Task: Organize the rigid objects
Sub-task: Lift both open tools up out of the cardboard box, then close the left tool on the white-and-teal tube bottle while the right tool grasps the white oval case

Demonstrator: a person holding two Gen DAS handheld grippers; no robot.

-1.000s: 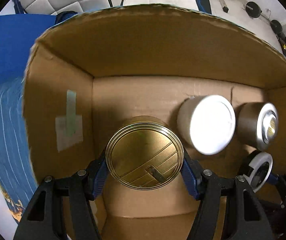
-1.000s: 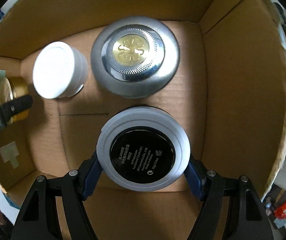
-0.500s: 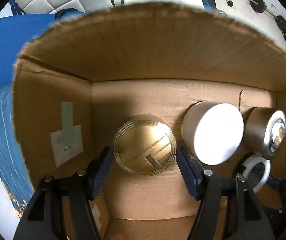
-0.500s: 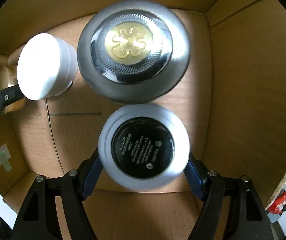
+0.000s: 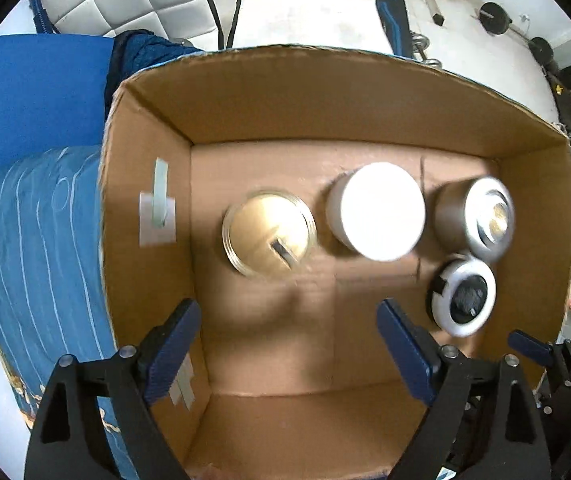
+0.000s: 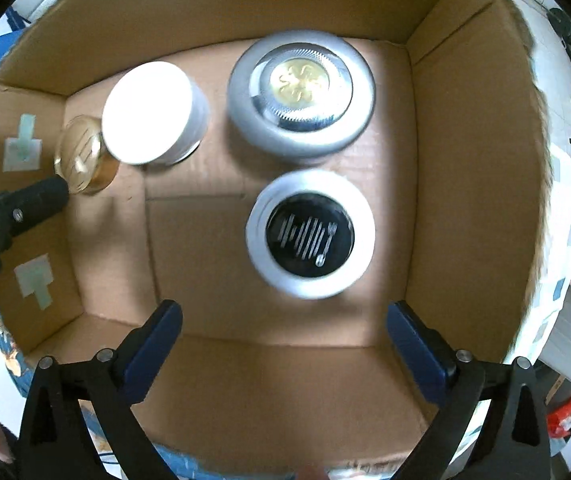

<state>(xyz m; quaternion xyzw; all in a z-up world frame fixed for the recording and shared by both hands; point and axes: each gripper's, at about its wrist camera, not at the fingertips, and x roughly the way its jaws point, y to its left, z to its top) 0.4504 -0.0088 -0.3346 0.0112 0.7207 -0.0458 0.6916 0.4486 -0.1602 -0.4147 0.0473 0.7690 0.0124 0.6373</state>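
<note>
In the box point(image 5: 145, 208), left to right: gold tin point(image 5: 268, 232), white jar point(image 5: 377, 210), silver jar point(image 5: 473, 218), black-topped jar point(image 6: 310, 234). Both grippers, left point(image 5: 288, 348) and right point(image 6: 284, 346), have just opened wide and hold nothing; lift straight up, clear of the lids.

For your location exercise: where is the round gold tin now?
In the left wrist view, the round gold tin sits on the cardboard box floor, leftmost, beside the white-lidded jar.
</note>
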